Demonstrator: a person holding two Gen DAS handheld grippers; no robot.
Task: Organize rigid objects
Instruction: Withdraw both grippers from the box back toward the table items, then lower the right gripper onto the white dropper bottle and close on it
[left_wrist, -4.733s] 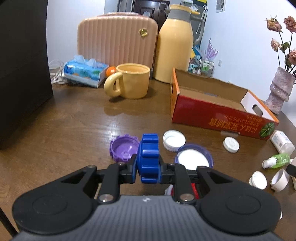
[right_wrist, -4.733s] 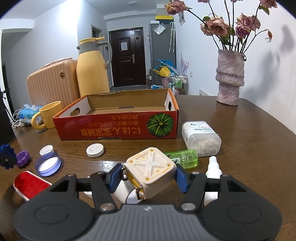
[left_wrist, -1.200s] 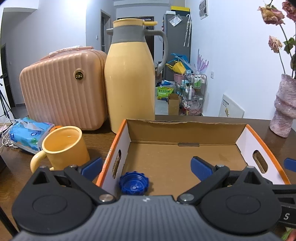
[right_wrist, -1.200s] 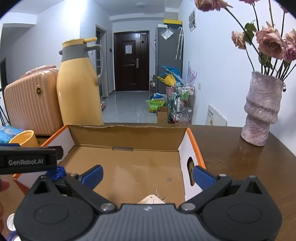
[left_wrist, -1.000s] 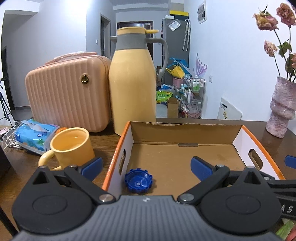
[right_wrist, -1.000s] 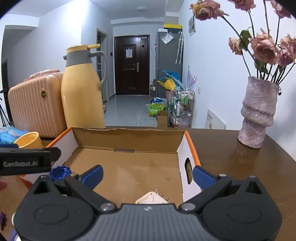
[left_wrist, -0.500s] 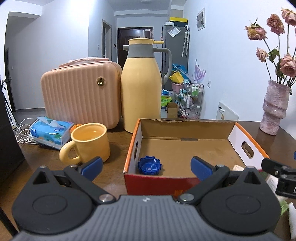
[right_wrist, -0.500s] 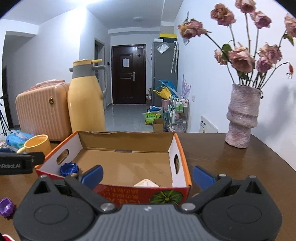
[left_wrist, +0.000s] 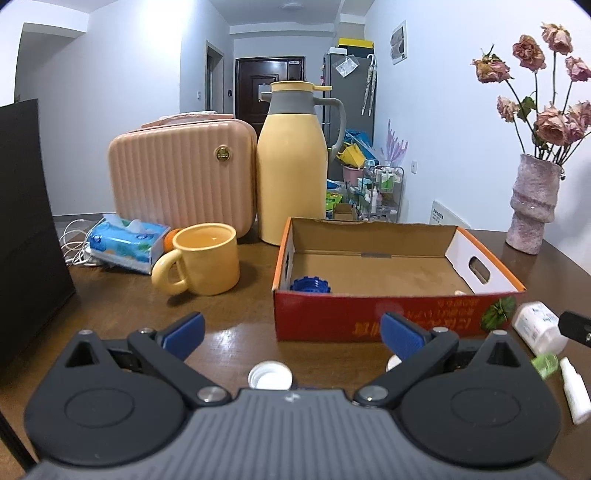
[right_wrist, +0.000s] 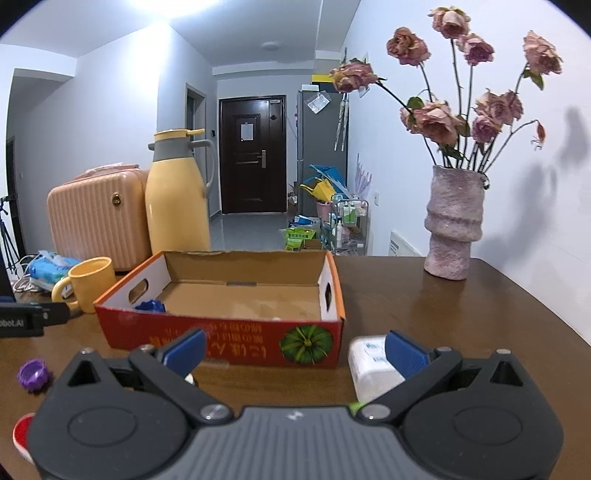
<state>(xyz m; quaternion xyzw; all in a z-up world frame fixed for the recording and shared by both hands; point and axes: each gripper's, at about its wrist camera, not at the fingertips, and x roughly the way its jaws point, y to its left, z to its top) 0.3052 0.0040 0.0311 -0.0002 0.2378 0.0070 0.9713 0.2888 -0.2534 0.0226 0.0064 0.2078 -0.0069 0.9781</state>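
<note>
The red cardboard box (left_wrist: 388, 323) stands open-topped ahead of both grippers. A blue ridged cap (left_wrist: 310, 285) lies in its near left corner, also visible in the right wrist view as the blue cap (right_wrist: 149, 305). Only a pale sliver (left_wrist: 459, 292) shows above the front wall at the right. My left gripper (left_wrist: 291, 334) is open and holds nothing, with a white cap (left_wrist: 270, 374) on the table just under it. My right gripper (right_wrist: 295, 352) is open in front of the box (right_wrist: 221, 334), its right finger beside a white bottle (right_wrist: 369, 363).
A yellow mug (left_wrist: 205, 264), tissue pack (left_wrist: 125, 240), pink case (left_wrist: 181, 177) and yellow thermos (left_wrist: 291, 177) stand left of and behind the box. A vase (right_wrist: 452, 229) is far right. A purple cap (right_wrist: 33, 373), green bottle (left_wrist: 545, 363) and white dropper bottle (left_wrist: 574, 391) lie loose.
Both grippers carried the blue cap and a cream cube to the box and let go. Over the last second both have drawn back from the box, staying open.
</note>
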